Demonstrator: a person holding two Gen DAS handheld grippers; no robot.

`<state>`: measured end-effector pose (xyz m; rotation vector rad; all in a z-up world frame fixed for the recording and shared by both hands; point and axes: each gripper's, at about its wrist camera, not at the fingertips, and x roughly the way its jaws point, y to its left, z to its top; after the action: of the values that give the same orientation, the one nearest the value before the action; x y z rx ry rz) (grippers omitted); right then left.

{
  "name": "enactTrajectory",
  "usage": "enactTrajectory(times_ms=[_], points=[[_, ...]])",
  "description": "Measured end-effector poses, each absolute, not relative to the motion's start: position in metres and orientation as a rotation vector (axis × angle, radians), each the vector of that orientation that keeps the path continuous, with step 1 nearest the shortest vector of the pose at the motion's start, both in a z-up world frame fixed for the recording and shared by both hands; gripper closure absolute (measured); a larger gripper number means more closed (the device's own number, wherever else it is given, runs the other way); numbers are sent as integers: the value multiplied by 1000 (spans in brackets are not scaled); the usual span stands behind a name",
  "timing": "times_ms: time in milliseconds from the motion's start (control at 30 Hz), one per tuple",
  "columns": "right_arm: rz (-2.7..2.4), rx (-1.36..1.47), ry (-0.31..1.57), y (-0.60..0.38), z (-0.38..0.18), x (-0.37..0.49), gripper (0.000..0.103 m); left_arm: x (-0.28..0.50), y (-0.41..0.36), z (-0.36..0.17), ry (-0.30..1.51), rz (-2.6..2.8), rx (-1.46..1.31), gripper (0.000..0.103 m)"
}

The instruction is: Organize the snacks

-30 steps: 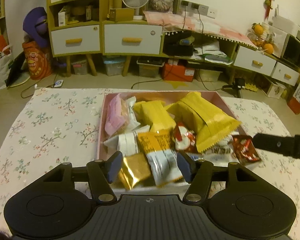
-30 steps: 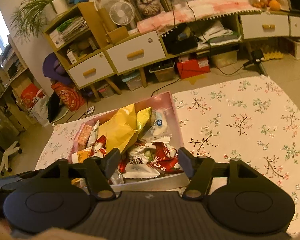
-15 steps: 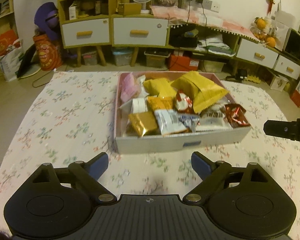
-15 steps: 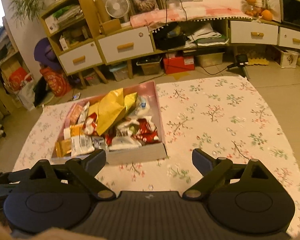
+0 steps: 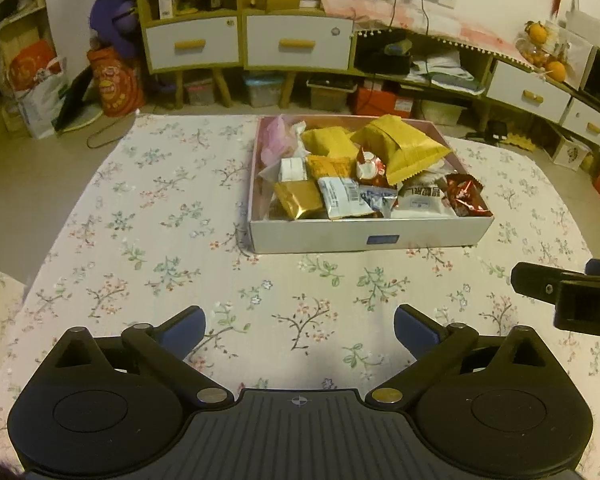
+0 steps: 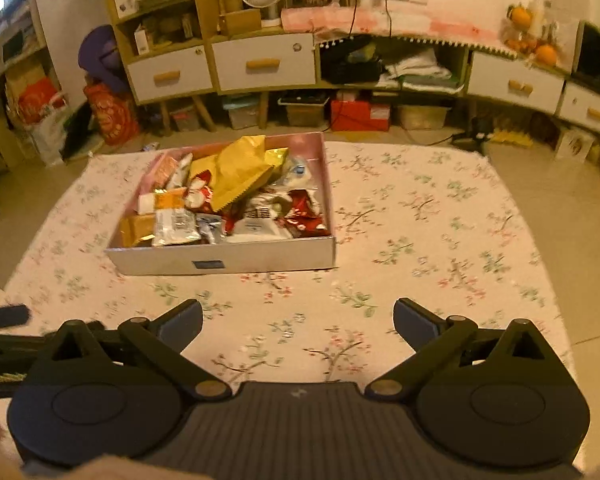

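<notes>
On box front: blue label, unreadable.

Only white letters "DA" on the right gripper body read clearly; the snack wrappers' print is too small.

A shallow open box, pink inside with a white front wall, sits in the upper middle of the left wrist frame, flat on the table. It is heaped with snacks: a big yellow bag tilted on top, a gold packet and a white packet at the front, and a red wrapper in the front right corner.
</notes>
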<state>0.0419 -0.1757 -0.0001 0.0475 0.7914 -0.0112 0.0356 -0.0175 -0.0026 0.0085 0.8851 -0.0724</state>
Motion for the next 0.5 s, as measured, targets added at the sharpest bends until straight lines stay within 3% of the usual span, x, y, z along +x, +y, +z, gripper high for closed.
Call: enactTrajectory(times_ms=[500], points=[[-20,38,807,-172,-6,38,1,28,-11,3,862,-43,20,1]])
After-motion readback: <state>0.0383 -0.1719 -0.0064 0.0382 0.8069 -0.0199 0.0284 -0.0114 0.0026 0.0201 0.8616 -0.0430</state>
